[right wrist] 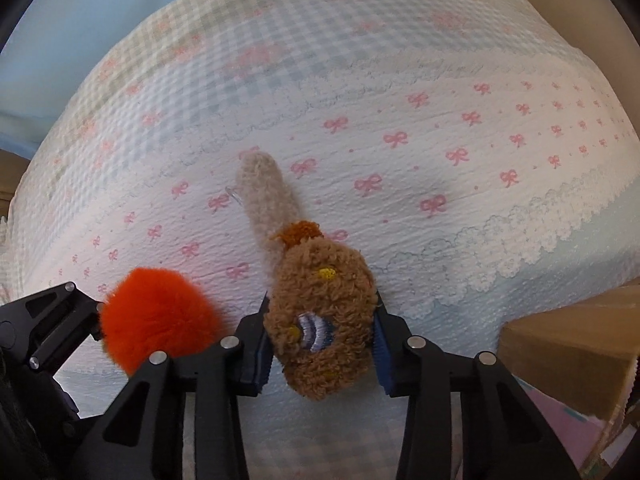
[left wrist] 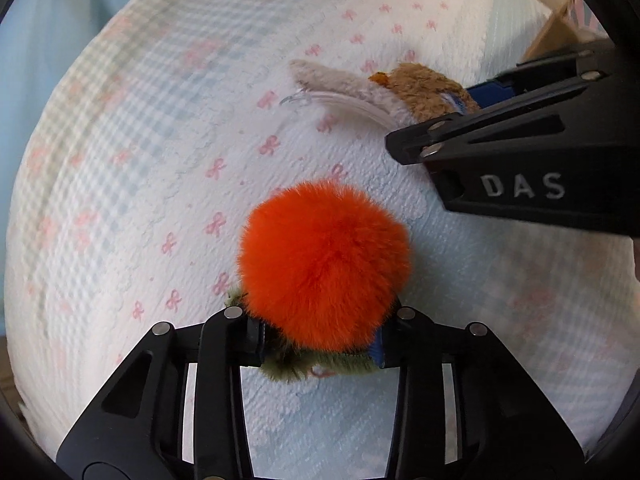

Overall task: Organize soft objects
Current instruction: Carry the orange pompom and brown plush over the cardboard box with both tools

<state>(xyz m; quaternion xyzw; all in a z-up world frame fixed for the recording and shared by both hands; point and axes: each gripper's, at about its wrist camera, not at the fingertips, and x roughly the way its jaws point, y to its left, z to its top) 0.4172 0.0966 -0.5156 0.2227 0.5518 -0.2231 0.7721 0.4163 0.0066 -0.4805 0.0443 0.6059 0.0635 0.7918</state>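
You are looking down on a bed cover in white seersucker, printed with pink bows, with a pastel checked band along its far edge. A cardboard box sits at its near right corner.

Both my grippers hang over the bedspread. My left gripper has the pompom toy between its pads. My right gripper has the plush toy between its pads, its long end pointing away from me. Pompom toy left of plush toy, near. Cardboard box at my right, just beside the bedspread's edge.
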